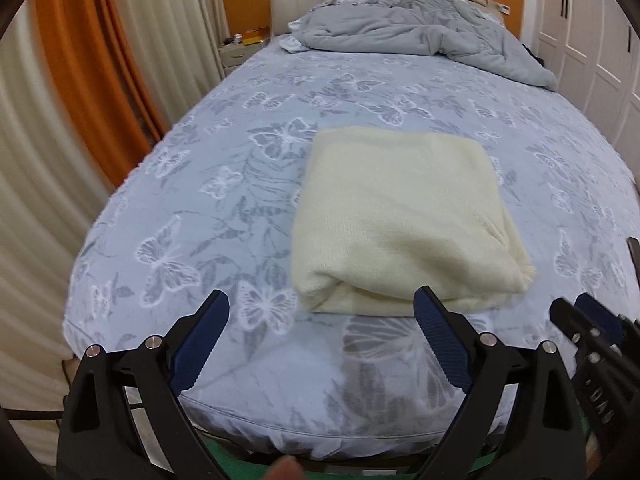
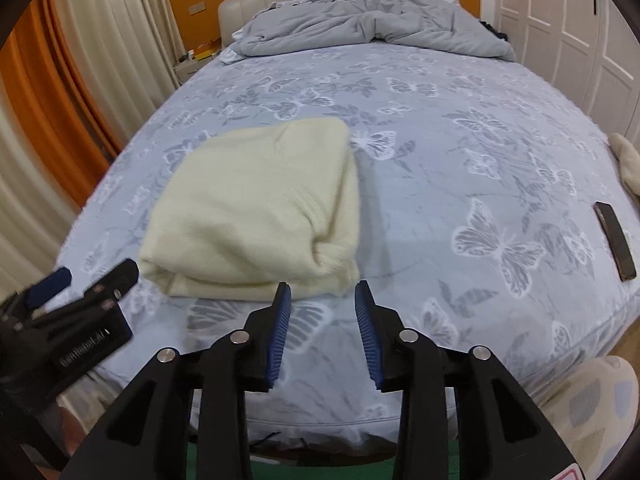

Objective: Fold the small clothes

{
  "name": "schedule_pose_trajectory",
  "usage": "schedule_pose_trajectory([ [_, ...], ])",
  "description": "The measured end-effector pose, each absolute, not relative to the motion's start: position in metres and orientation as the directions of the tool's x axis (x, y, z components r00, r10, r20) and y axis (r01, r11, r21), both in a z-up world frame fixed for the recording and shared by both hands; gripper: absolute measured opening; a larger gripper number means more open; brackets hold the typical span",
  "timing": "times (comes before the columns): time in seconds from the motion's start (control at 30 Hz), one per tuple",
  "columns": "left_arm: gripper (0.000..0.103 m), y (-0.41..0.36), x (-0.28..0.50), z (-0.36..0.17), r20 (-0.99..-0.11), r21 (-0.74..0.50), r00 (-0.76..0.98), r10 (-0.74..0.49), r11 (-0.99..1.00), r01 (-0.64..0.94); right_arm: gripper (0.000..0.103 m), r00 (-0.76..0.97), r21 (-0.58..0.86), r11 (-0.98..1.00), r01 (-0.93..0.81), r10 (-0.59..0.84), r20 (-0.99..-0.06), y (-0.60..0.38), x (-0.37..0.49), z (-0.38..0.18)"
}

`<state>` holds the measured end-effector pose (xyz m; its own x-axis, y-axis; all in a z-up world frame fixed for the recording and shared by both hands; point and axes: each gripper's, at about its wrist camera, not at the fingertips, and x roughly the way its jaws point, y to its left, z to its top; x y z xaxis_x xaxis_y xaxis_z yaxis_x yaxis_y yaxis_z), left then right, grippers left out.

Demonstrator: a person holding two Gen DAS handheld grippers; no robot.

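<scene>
A cream knit garment (image 1: 400, 216) lies folded into a thick rectangle on the butterfly-print bed sheet (image 1: 224, 208); it also shows in the right wrist view (image 2: 256, 204). My left gripper (image 1: 322, 302) is open wide and empty, just short of the garment's near edge. My right gripper (image 2: 322, 294) is open by a narrower gap and empty, just short of the garment's near right corner. The right gripper shows at the right edge of the left wrist view (image 1: 588, 320). The left gripper shows at the left of the right wrist view (image 2: 80, 284).
A crumpled grey duvet (image 1: 420, 28) lies at the headboard end. A dark phone (image 2: 615, 240) lies near the bed's right edge, with a cream cloth (image 2: 628, 160) beyond it. Curtains (image 1: 80, 120) hang left, white wardrobe doors (image 2: 560, 20) stand right.
</scene>
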<state>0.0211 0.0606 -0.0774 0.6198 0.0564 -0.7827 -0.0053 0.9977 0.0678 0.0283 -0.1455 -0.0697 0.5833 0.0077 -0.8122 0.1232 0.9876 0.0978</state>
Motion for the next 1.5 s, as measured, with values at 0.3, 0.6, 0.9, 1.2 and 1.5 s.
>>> schedule_pose_trajectory([
  [0.3,0.091,0.048,0.011,-0.09,-0.768,0.096,0.633,0.094,0.995,-0.031,0.038,0.572,0.064,0.99,0.123,-0.018,-0.82,-0.141,0.014,-0.094],
  [0.6,0.091,0.047,0.004,-0.104,-0.767,0.068,0.639,0.066,0.997,-0.021,0.043,0.562,0.053,0.99,0.133,-0.032,-0.827,-0.139,0.009,-0.113],
  [0.9,0.091,0.047,0.002,-0.115,-0.777,0.051,0.628,0.046,0.999,-0.01,0.044,0.553,0.056,0.984,0.169,-0.048,-0.831,-0.146,0.008,-0.119],
  [1.2,0.091,0.044,0.001,-0.116,-0.785,0.049,0.619,0.036,0.999,0.004,0.044,0.555,0.052,0.987,0.152,-0.042,-0.831,-0.142,0.006,-0.118],
  [1.5,0.098,0.04,-0.001,-0.119,-0.789,0.037,0.615,-0.005,0.998,0.055,0.046,0.552,0.075,0.985,0.156,-0.024,-0.834,-0.142,0.004,-0.119],
])
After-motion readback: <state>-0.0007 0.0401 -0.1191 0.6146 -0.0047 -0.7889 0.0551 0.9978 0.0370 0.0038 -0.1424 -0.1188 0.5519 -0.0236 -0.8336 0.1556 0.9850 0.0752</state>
